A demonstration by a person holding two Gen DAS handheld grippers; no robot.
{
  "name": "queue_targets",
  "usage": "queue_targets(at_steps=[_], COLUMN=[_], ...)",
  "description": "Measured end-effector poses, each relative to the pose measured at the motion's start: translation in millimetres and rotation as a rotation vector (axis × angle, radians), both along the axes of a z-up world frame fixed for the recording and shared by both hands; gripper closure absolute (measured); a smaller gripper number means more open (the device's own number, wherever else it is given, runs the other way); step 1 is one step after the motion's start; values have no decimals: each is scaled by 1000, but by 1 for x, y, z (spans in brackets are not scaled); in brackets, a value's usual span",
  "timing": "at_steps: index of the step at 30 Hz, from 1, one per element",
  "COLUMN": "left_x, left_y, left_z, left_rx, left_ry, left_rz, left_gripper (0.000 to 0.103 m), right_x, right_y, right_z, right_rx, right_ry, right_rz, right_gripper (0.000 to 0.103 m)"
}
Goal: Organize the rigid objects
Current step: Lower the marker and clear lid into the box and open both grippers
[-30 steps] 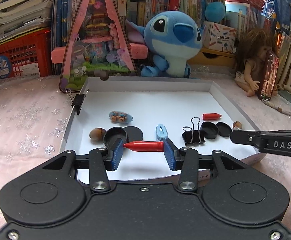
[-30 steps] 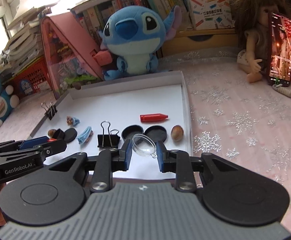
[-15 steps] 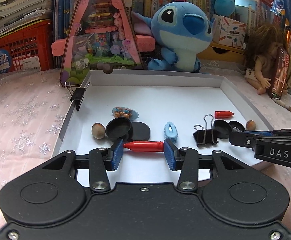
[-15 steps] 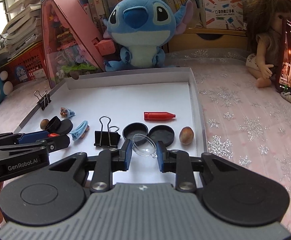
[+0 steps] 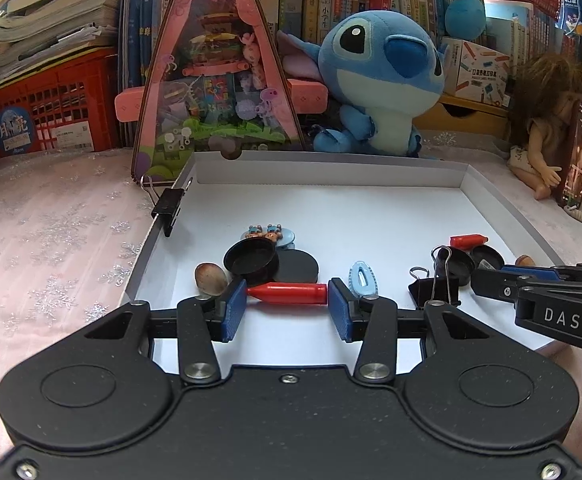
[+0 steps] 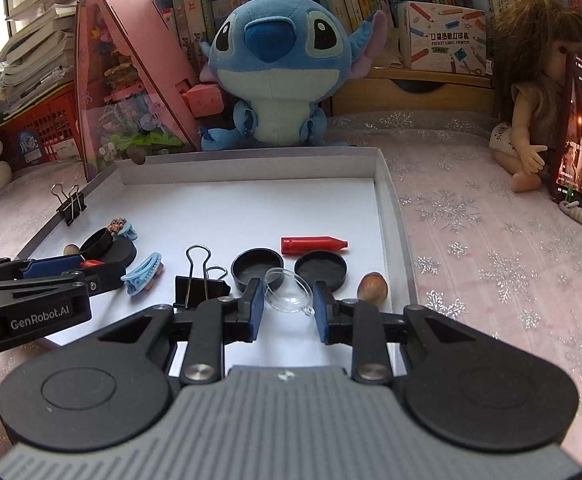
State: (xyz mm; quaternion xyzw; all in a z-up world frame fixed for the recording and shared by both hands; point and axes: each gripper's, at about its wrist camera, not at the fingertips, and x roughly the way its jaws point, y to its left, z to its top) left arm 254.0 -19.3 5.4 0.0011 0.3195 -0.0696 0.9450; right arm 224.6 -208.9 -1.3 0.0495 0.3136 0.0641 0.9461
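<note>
Both tools point forward and downward over the near edge of the white tray [image 5: 503,200], side by side, each showing at the edge of the other's view. The left tool [image 5: 287,300] has its jaws opening, with a red crayon-shaped piece [image 5: 287,294] lying crosswise between the blue pads; its blunt end still meets the right pad, while the pointed end sits at the left pad. The right tool [image 6: 287,304] also has its jaws opening, with a clear plastic dome [image 6: 289,292] between them; whether the pads still press it cannot be told. On the tray floor near the left tool lie a brown nut [image 5: 210,278], 2 black round lids [image 5: 251,260], a light blue hair clip [image 5: 363,283] and a black binder clip [image 5: 435,294]. Near the right tool lie 2 more black lids [image 6: 257,270], a second red crayon piece [image 6: 313,245] and another nut [image 6: 373,286]. A second binder clip [image 6: 71,206] grips the tray's left wall. A blue plush toy [image 6: 275,72] sits behind the tray.
</note>
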Motion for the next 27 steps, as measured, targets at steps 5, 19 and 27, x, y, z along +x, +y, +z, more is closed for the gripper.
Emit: queue_targets(at_steps=[5, 19, 27], left_x=[-6, -71, -113], left_y=[0, 9, 23], left_z=[4, 30, 24], left_rx=[3, 14, -26], left_ry=[-2, -79, -64], left_rz=[-2, -26, -23], left_gripper=[47, 29, 28], right_x=[-6, -70, -108], right_y=[1, -8, -10], right_z=[3, 21, 11], right_rx=[-1, -25, -38], right_ry=[-14, -132, -134], right_rz=[-1, -66, -71], right_gripper=[51, 19, 14])
